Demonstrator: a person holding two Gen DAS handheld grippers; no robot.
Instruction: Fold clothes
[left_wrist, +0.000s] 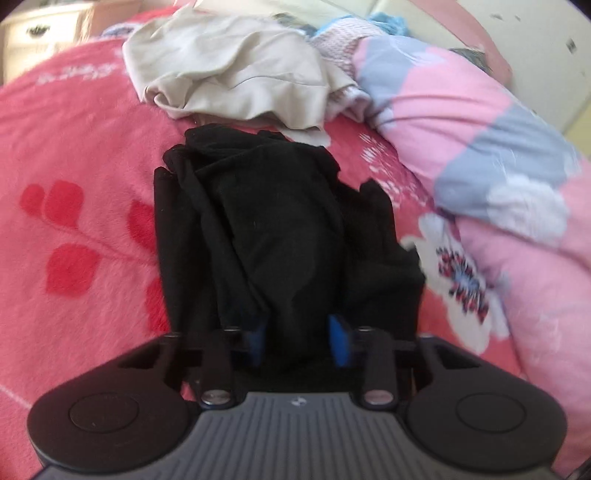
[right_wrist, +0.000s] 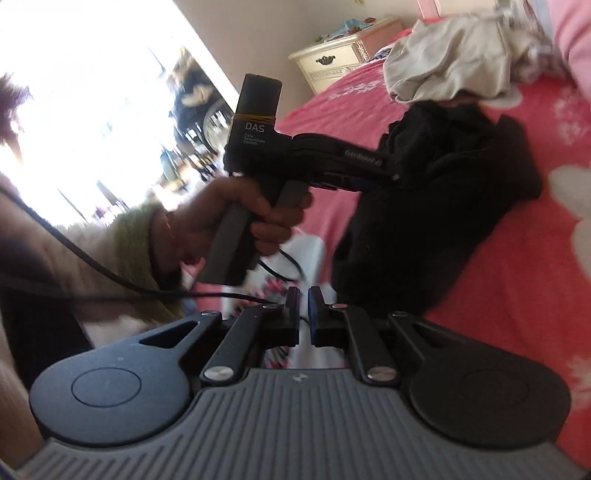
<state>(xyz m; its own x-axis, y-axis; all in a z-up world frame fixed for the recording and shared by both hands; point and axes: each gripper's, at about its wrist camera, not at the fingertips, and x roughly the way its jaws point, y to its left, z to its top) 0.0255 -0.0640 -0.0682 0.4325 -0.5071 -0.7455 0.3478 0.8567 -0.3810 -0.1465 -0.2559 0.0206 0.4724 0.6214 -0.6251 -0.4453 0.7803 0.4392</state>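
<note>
Bed: pink floral blanket (left_wrist: 85, 155) carries the clothes pile.
Black garment (left_wrist: 280, 221): crumpled mid-bed, below the beige garment (left_wrist: 229, 70).
Left gripper (left_wrist: 301, 341): jaws clamp black cloth, likely to spread it.
Right gripper (right_wrist: 303, 306): jaws clenched, empty, beside the garment.

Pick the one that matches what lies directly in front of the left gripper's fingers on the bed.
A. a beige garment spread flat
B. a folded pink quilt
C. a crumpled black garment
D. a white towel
C: in the left wrist view the black garment lies bunched between and ahead of the left gripper, while the beige garment sits farther back on the red blanket.
</note>
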